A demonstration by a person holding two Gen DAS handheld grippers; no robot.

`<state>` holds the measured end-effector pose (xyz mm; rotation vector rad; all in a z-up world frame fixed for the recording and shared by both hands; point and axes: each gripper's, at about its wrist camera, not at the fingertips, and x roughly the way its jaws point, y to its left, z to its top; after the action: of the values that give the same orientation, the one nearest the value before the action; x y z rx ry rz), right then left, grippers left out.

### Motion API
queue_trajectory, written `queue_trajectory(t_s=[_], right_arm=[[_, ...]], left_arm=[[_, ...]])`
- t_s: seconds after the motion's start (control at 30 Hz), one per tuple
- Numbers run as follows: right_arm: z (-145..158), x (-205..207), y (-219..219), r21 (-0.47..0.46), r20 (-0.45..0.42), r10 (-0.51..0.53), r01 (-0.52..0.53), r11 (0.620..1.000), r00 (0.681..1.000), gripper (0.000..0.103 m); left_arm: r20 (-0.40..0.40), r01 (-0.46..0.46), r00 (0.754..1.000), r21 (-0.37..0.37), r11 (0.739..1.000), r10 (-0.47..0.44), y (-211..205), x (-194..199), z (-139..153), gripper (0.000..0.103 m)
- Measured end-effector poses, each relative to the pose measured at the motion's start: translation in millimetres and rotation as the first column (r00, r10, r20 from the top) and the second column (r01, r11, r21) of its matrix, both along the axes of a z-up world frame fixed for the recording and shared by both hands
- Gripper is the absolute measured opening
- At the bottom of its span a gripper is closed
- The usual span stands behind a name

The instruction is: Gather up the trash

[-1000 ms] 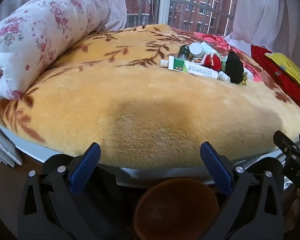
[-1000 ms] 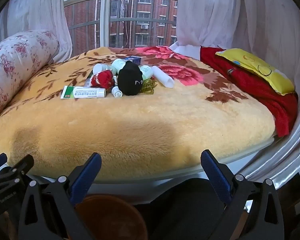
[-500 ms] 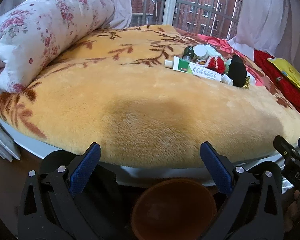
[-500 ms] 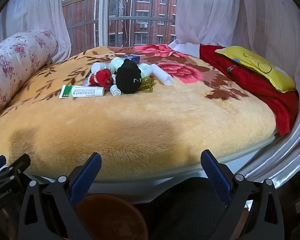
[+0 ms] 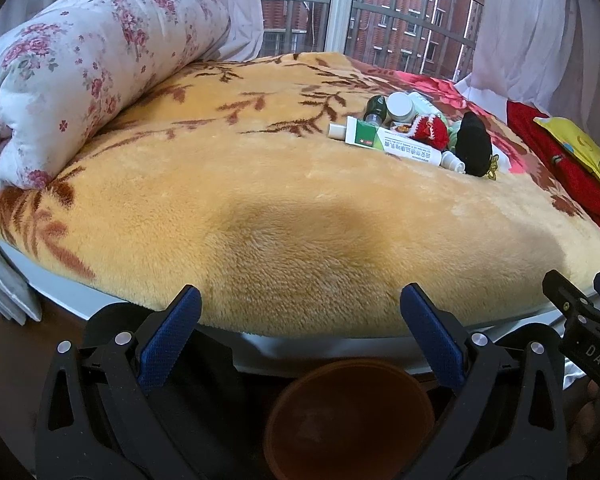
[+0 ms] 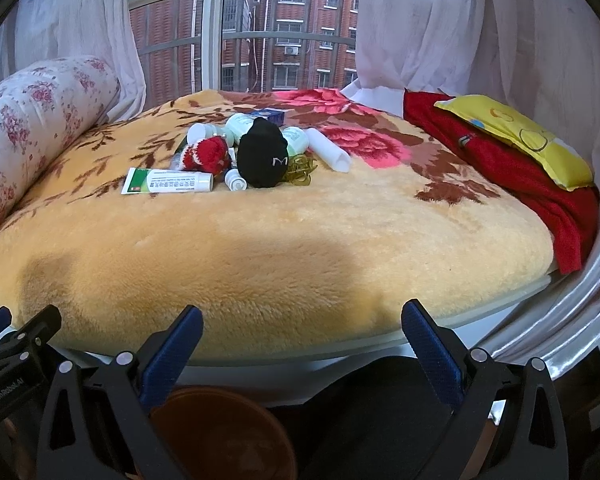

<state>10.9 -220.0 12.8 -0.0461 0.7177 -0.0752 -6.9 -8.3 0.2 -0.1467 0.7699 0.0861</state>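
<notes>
Left gripper (image 5: 300, 312): jaws spread wide, nothing between them, held low at the near edge of the bed, pointing across the blanket.
Right gripper (image 6: 302, 328): jaws also wide apart and empty, low at the near bed edge, just beside the left one.
Trash pile: a cluster of small things well back on the blanket (image 6: 300, 248), far from both grippers.
Tube (image 6: 168, 181): green and white, lying flat at the near left of the pile, cap to the right.
Red knit (image 6: 206, 154): behind the tube, touching it or nearly so.
Black hat (image 6: 263, 158): upright in the middle of the pile, with a small white bottle (image 6: 235, 180) lying at its near left foot.
Clip (image 6: 299, 169): yellowish, just right of the hat.
White roll (image 6: 328, 149): lying aslant at the right of the pile.
Jars (image 6: 240, 126): pale bottles and jars behind the hat, partly hidden.
Bin (image 5: 350, 418): brown, round, open top, on the floor below the bed edge, under the left gripper.
Quilt (image 5: 84, 68): floral roll along the bed's left side.
Pillow (image 6: 516, 140): yellow, on a red cloth (image 6: 540, 196) at the bed's right edge.
</notes>
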Motion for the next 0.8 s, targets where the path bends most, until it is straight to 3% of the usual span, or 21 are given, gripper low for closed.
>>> queue_trajectory(t_s=[0.27, 0.8], right_arm=[[1.2, 1.3, 0.5, -0.001, -0.005, 0.003, -0.003, 1.000, 1.000, 0.098], [1.3, 1.6, 0.9, -0.001, -0.006, 0.004, -0.004, 1.000, 1.000, 0.098]], left_arm=[[0.009, 0.010, 1.000, 0.027, 1.000, -0.010, -3.2, -0.6, 2.4, 0.097], [-0.003, -0.002, 1.000, -0.004, 1.000, 0.002, 3.0, 0.2, -0.2, 0.097]])
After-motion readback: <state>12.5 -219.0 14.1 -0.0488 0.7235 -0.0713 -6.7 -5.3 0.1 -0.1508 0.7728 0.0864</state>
